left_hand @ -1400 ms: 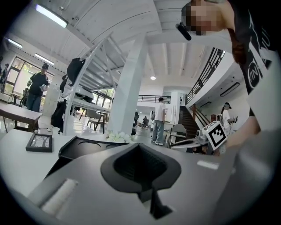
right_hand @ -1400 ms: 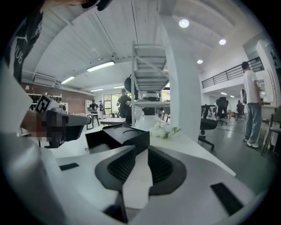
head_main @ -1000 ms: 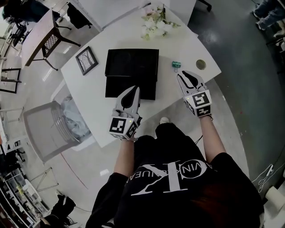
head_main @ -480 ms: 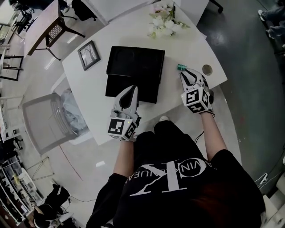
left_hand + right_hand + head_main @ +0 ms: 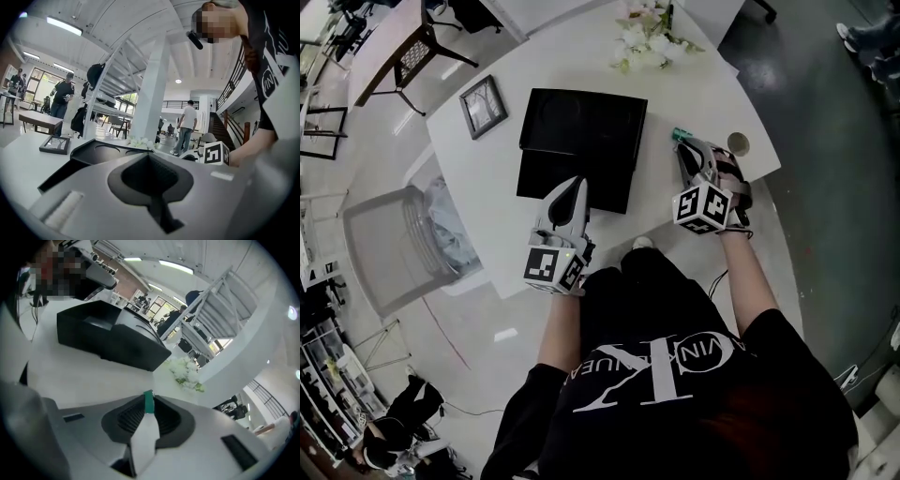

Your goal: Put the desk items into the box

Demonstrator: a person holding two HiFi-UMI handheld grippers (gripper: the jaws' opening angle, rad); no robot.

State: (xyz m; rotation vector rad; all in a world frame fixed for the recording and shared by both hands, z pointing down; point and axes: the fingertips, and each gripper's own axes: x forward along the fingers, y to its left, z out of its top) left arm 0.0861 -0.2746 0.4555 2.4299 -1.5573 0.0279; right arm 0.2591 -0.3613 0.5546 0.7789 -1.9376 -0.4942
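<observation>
A small green binder clip (image 5: 679, 135) lies on the white desk (image 5: 478, 178) right of the open black box (image 5: 586, 122), whose lid (image 5: 567, 178) rests against its near side. My right gripper (image 5: 685, 149) is open just behind the clip. In the right gripper view the clip (image 5: 148, 402) sits between the fingertips, which stand narrowly apart. My left gripper (image 5: 575, 185) is shut and empty over the lid's near edge. A round roll (image 5: 737, 143) sits by the desk's right corner.
A framed picture (image 5: 484, 105) lies left of the box and white flowers (image 5: 649, 39) stand behind it. A bin with a white bag (image 5: 450, 234) stands on the floor left of the desk. People stand far off in the hall (image 5: 188, 124).
My right gripper has moved forward along the desk until its tips reach the green clip. The left gripper has stayed almost still over the lid.
</observation>
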